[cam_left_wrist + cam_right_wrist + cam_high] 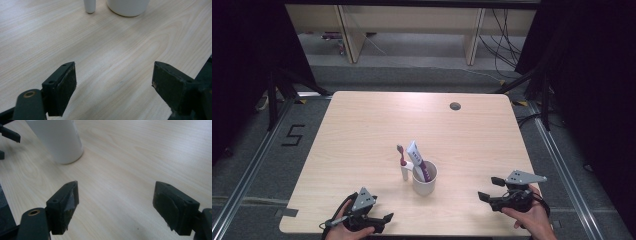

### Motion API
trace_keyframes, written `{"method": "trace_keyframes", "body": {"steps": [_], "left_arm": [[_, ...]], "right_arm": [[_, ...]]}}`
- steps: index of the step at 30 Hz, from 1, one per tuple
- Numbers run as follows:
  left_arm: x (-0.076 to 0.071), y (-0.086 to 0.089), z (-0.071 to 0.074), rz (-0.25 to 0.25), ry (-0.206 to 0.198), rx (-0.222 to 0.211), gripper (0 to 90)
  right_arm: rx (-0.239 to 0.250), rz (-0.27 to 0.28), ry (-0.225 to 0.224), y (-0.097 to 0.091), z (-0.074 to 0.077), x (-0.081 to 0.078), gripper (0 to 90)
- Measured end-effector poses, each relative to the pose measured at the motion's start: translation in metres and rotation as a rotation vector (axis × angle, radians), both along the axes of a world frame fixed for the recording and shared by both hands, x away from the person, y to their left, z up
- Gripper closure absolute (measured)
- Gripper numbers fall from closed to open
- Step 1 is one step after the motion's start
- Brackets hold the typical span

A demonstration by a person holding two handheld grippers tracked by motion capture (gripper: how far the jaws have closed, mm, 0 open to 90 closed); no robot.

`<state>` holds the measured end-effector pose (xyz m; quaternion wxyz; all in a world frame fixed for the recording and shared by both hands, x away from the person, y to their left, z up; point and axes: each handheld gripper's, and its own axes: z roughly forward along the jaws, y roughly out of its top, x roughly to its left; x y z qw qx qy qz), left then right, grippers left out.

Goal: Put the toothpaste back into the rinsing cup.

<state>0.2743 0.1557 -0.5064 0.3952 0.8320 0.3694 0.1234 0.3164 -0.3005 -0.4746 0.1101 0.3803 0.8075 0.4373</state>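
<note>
In the high view I have the white cup [424,178] sitting a little below the middle of the frame, on the light wood worktop [362,130]. A purple-and-white toothpaste tube [418,159] stands in it, leaning toward the upper left. Just left of the cup a toothbrush [402,161] with a pink head stands upright on its white base, very close to the cup's wall; I cannot tell whether they touch.

My left hand-held gripper [379,220] is at the lower left of the frame, near the worktop's front edge, pointing right. In the left gripper view its jaws stand wide apart with nothing but bare wood between them, and the cup's base [128,7] and the toothbrush base [89,6] sit at the top edge of that frame.

My right hand-held gripper [490,189] is at the lower right, well apart from the cup, pointing left toward it. In the right gripper view its jaws are also spread wide over bare wood, gripping nothing, with the cup [57,140] at the upper left of that frame.
</note>
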Motion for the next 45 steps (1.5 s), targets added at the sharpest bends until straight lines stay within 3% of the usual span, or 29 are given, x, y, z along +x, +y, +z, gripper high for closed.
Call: {"method": "trace_keyframes", "body": {"steps": [4,5,6,8,10,12,15,16,17,18,20,22,23,24,25,26,31,35,37,38,41,43,44,45], "left_arm": [[0.0,0.0,0.0,0.005,0.002,0.0,18.8],[0.0,0.0,-0.001,0.005,0.001,0.0,18.8],[0.0,0.0,0.0,0.005,0.001,-0.001,18.8],[0.0,0.0,0.0,0.004,-0.003,0.001,18.7],[0.0,0.0,0.0,0.004,-0.003,0.002,18.6],[0.0,0.0,0.0,0.005,-0.006,0.003,18.5],[0.0,0.001,0.0,0.003,-0.007,0.003,18.5],[0.001,0.002,0.0,-0.004,-0.017,0.023,18.5],[0.001,0.001,0.0,0.0,-0.017,0.013,18.5],[0.0,0.001,0.001,0.0,-0.011,0.009,18.4],[0.0,0.0,0.0,0.0,-0.015,-0.004,18.3],[0.001,0.002,0.0,-0.003,-0.016,0.018,18.0],[0.0,0.001,0.0,0.005,-0.011,0.007,17.6],[0.0,0.0,0.0,0.005,-0.01,0.007,17.5],[0.0,0.0,-0.001,0.008,-0.01,0.003,17.6],[0.0,0.0,-0.001,0.006,-0.01,0.002,17.5],[0.0,-0.001,-0.002,0.007,-0.011,-0.004,17.2],[0.0,-0.001,-0.002,0.009,-0.007,-0.002,17.0],[0.001,0.0,-0.002,0.011,-0.009,-0.003,17.0],[0.001,0.0,-0.002,0.012,-0.008,-0.004,17.0],[0.002,0.001,-0.003,0.008,-0.008,0.006,17.0],[0.002,0.001,-0.004,0.004,-0.008,0.006,16.9],[0.002,0.001,-0.004,0.004,-0.01,0.005,17.0],[0.002,0.001,-0.003,0.009,-0.013,-0.001,17.0]], "right_arm": [[-0.007,-0.003,-0.014,-0.002,-0.003,-0.005,19.9],[-0.006,-0.004,0.012,-0.002,-0.003,-0.007,19.6],[-0.028,-0.007,-0.014,-0.004,-0.004,-0.008,18.9],[-0.017,-0.017,0.021,-0.003,-0.006,-0.012,18.6],[-0.03,0.001,0.0,-0.005,-0.008,-0.012,18.2],[-0.036,-0.029,0.032,-0.005,-0.009,-0.018,17.5],[-0.048,-0.012,0.019,-0.008,-0.012,-0.021,16.8],[-0.034,-0.02,0.04,-0.007,-0.012,-0.022,16.8],[-0.06,-0.003,0.006,-0.01,-0.013,-0.022,16.8],[-0.054,-0.019,0.028,-0.009,-0.013,-0.024,16.8],[-0.05,-0.023,0.024,-0.01,-0.014,-0.028,16.8],[-0.06,-0.03,0.042,-0.011,-0.013,-0.031,16.7],[-0.06,-0.033,0.02,-0.012,-0.014,-0.031,16.7],[-0.065,-0.045,0.035,-0.012,-0.014,-0.033,16.7],[-0.084,-0.022,0.002,-0.014,-0.014,-0.032,16.7],[-0.067,-0.031,0.025,-0.013,-0.015,-0.034,16.6],[-0.108,-0.021,-0.001,-0.015,-0.016,-0.037,16.4],[-0.084,-0.035,0.036,-0.014,-0.017,-0.041,16.4],[-0.116,-0.022,0.0,-0.017,-0.017,-0.04,16.4],[-0.096,-0.034,0.041,-0.015,-0.017,-0.043,16.4],[-0.113,-0.022,0.0,-0.018,-0.017,-0.043,16.4],[-0.111,-0.024,-0.004,-0.018,-0.017,-0.043,16.4],[-0.101,-0.039,0.026,-0.017,-0.017,-0.045,16.4],[-0.104,-0.039,0.023,-0.017,-0.017,-0.045,16.3]]}}
